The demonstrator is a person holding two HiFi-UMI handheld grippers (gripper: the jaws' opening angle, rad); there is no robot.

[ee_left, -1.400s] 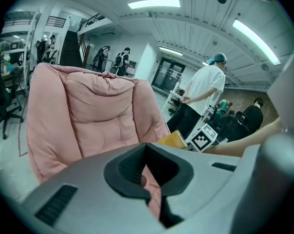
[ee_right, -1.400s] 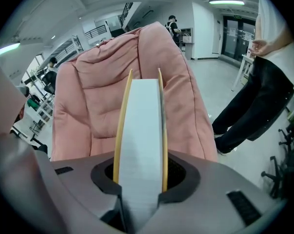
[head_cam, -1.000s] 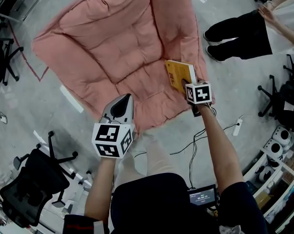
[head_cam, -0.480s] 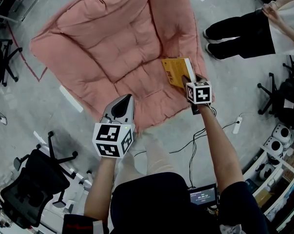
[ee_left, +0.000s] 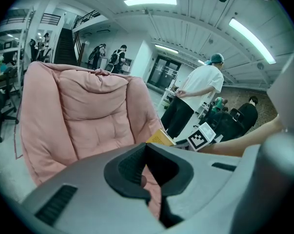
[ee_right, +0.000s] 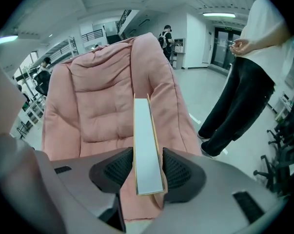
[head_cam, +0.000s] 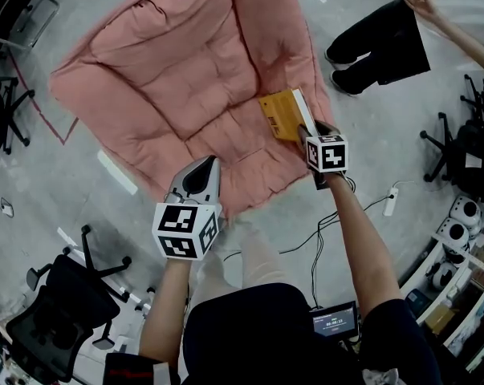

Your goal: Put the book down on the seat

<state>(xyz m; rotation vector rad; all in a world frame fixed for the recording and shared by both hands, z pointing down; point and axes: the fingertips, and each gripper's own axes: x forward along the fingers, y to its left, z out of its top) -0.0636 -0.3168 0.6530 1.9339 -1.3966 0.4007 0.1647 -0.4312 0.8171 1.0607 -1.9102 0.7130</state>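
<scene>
the right gripper (head_cam: 306,128) has its jaws spread wide and they have just been opening. the book (head_cam: 280,114) stands between them on its edge. its pale page block (ee_right: 147,145) faces back along the jaws, and the pads lie just beside its yellow covers without any clear squeeze. the book's far end rests on the right side of the pink padded seat (head_cam: 185,70), which spreads out ahead of and to the left of this gripper. the left gripper (head_cam: 201,167) hangs above the seat's near edge, well apart from the book, with its jaws brought together and nothing between them. the book lies ahead of it and to its right. beyond the right gripper, to its right, a person (head_cam: 378,42) stands on the floor.
</scene>
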